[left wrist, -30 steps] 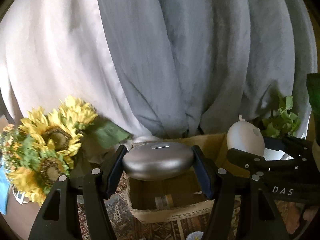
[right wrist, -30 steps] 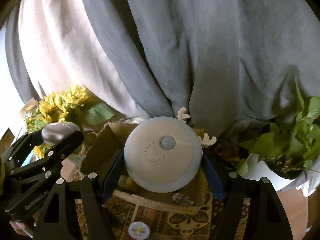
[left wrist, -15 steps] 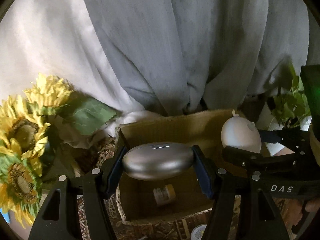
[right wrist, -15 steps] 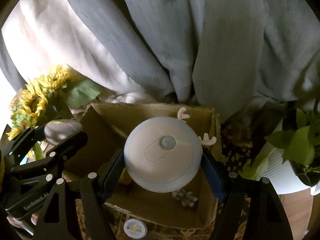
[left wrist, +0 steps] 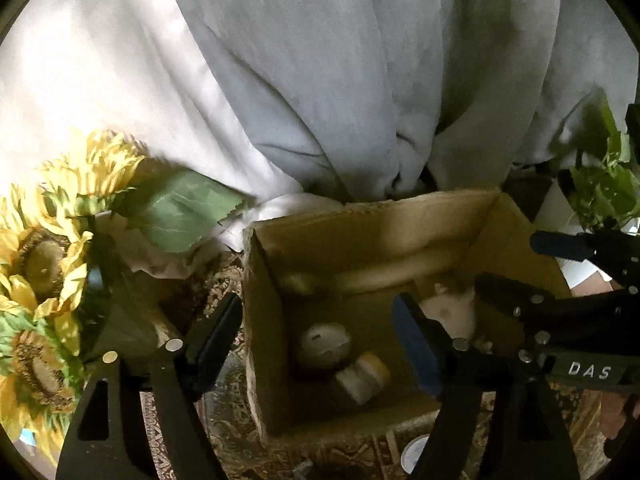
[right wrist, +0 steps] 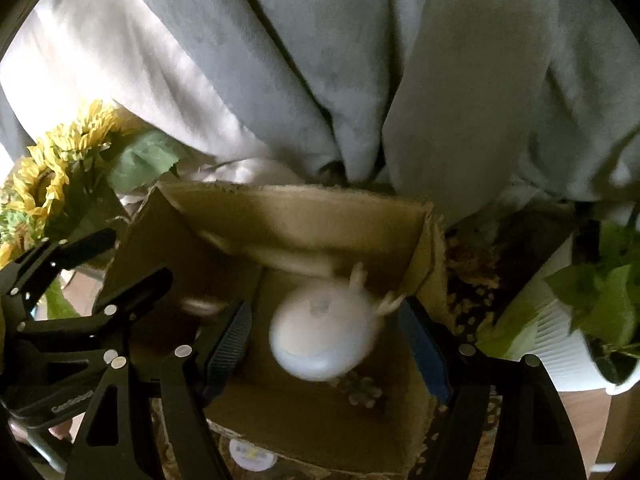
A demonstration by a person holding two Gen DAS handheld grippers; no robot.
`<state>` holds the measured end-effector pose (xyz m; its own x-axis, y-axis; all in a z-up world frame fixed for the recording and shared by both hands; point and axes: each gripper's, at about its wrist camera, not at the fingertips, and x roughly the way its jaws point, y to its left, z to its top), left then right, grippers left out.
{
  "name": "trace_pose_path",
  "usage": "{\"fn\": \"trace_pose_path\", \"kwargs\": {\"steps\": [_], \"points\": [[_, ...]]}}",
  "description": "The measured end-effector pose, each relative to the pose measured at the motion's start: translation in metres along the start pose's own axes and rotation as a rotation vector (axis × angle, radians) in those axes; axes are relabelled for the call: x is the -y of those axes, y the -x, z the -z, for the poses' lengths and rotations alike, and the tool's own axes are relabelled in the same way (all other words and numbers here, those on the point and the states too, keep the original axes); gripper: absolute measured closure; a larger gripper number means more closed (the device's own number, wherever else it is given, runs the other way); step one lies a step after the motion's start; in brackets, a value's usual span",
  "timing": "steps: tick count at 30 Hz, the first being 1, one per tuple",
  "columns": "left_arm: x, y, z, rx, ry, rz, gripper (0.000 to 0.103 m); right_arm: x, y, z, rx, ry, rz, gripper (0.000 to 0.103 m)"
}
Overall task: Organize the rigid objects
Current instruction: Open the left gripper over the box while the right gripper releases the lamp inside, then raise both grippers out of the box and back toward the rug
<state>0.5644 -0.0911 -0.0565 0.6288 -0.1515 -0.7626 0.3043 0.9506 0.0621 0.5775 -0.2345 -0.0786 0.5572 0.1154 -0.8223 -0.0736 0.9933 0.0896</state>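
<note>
An open cardboard box (left wrist: 264,300) (right wrist: 416,248) stands on a patterned rug. My left gripper (left wrist: 320,332) is open above the box's left side. The silver oval case (left wrist: 325,345) lies inside the box beside a small yellow-capped bottle (left wrist: 366,376). My right gripper (right wrist: 326,340) is open over the box. The white round lamp with antlers (right wrist: 324,340) is blurred between its fingers, inside the box and free of the pads. The lamp also shows in the left wrist view (left wrist: 454,314), partly hidden by the finger. A small pine cone (right wrist: 362,392) lies on the box floor.
Sunflowers (left wrist: 44,264) (right wrist: 40,184) stand left of the box. A green plant in a white pot (right wrist: 568,344) stands to the right. Grey and white curtains (left wrist: 360,80) hang behind. A small round lid (right wrist: 252,454) lies on the rug before the box.
Both grippers moved down over the box and opened. The silver case dropped from the left gripper into the box. The lamp left the right gripper and is falling or settling in the box.
</note>
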Motion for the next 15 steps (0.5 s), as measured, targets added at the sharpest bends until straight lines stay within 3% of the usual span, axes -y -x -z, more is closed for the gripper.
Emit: {"fn": "trace_pose_path", "kwargs": {"steps": [8,15], "points": [[-0.004,0.036,0.012,0.092,0.029,-0.061,0.017,-0.002,0.036,0.004,0.109,-0.013,0.062,0.024],[-0.007,0.072,0.024,0.171,0.049,-0.113,0.013,-0.013,0.065,0.014,0.192,-0.021,0.047,0.024]]}}
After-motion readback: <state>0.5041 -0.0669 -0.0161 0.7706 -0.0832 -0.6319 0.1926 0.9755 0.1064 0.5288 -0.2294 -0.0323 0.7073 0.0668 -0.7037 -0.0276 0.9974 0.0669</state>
